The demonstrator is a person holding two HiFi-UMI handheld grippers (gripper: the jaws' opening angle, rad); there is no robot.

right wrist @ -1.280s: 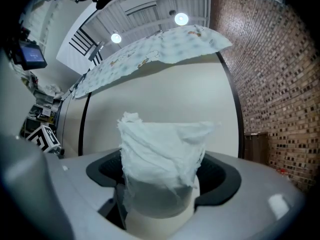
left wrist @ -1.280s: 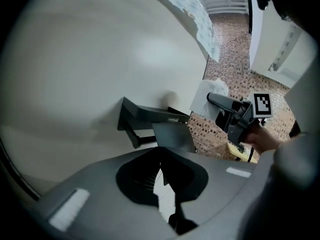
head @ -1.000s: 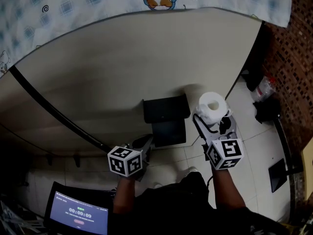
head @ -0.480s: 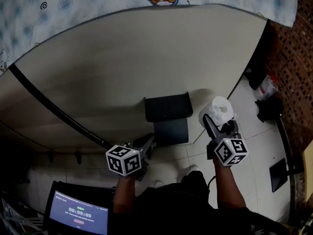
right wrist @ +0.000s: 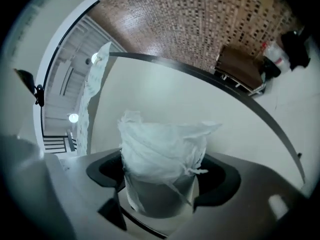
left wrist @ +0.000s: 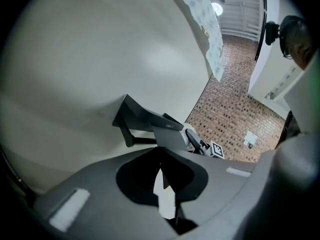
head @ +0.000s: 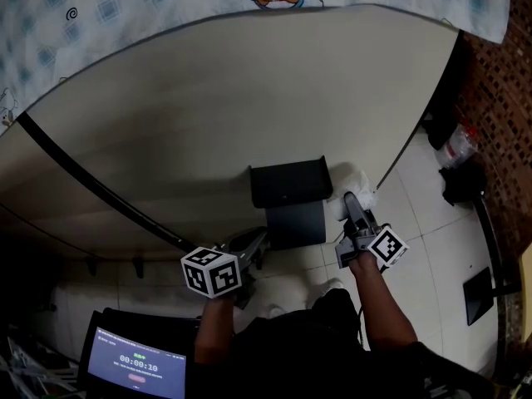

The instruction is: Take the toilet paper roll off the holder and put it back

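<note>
Lowered and rolled since a second ago, right gripper (head: pixel 352 204) clamps the toilet paper roll (right wrist: pixel 162 144) just beside the holder (head: pixel 287 185), apparently for refitting; left gripper (head: pixel 253 243) pressed together, empty.

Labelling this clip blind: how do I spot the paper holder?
Find the broad cream wall. Low on it, just left of the white toilet paper roll, sits the holder. It is the only boxy dark fitting: a shelf with a flap hanging beneath.

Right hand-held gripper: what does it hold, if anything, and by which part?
The right hand-held gripper holds the toilet paper roll, with one jaw on each of two opposite curved sides.
</note>
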